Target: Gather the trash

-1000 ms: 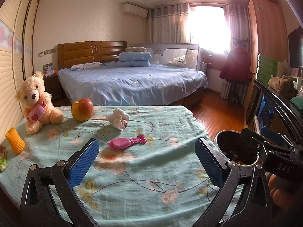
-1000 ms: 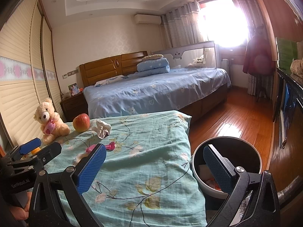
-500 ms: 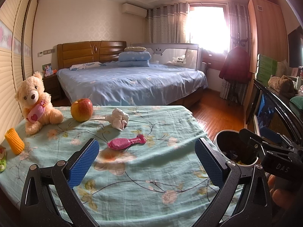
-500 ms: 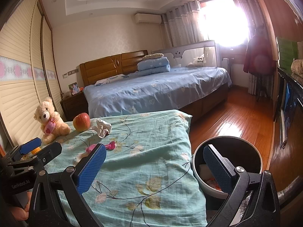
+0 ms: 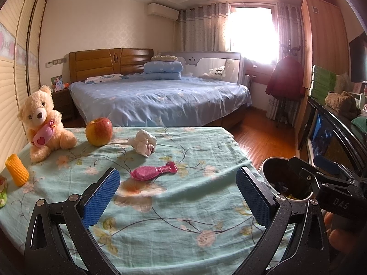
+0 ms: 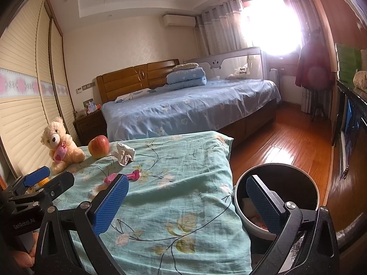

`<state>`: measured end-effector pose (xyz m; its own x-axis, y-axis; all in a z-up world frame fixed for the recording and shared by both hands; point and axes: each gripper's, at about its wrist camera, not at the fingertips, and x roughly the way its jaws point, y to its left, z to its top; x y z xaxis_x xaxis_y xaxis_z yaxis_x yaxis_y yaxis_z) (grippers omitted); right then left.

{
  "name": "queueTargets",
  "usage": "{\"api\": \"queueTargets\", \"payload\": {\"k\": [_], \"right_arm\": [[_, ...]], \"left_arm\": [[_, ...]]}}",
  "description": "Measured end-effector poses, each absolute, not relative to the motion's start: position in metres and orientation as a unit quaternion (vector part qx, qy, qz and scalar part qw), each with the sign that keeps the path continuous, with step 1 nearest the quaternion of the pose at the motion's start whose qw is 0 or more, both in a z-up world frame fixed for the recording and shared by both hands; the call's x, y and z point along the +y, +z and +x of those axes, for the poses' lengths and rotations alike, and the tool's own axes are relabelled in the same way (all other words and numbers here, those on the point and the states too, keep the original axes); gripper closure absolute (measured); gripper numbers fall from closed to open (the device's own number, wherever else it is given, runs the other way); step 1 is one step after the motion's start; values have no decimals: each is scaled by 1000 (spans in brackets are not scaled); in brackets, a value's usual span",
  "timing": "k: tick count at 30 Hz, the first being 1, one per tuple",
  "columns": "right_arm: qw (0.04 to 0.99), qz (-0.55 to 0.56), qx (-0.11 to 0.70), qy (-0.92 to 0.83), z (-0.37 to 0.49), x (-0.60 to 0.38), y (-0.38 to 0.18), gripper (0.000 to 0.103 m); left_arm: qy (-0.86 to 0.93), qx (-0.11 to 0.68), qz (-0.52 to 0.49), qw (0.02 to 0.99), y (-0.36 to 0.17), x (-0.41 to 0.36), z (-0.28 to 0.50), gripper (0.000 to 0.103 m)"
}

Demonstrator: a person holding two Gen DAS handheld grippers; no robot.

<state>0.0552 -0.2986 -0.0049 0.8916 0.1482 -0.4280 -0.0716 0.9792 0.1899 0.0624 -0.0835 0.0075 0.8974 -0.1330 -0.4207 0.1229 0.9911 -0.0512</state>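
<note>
A crumpled white tissue (image 5: pixel 144 144) lies on the green floral tablecloth (image 5: pixel 183 206), far middle; it also shows in the right wrist view (image 6: pixel 123 153). A black trash bin (image 6: pixel 275 178) with a white rim stands on the floor right of the table, some trash inside; it also shows in the left wrist view (image 5: pixel 284 178). My left gripper (image 5: pixel 181 196) is open and empty over the near table, short of a pink toy brush (image 5: pixel 153 172). My right gripper (image 6: pixel 188 206) is open and empty, its right finger over the bin.
An apple (image 5: pixel 99 131), a teddy bear (image 5: pixel 43 123) and a yellow corn toy (image 5: pixel 17 170) stand along the table's far left. A large blue bed (image 5: pixel 160 98) is behind. Wood floor (image 6: pixel 286 137) lies right of the table, with a dark cabinet (image 5: pixel 332 133) at the right wall.
Almost nothing has changed. Both grippers stay open and hold their places; the views shift only very slightly.
</note>
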Motion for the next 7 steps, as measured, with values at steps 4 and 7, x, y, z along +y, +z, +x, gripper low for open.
{"api": "queueTargets", "payload": {"k": [4, 7], "right_arm": [[968, 85, 230, 57, 59, -299, -6, 0], [967, 82, 234, 56, 63, -298, -6, 0]], "left_arm": [[-62, 221, -14, 973, 6, -80, 65, 0], [-61, 224, -16, 972, 3, -76, 67, 0]]}}
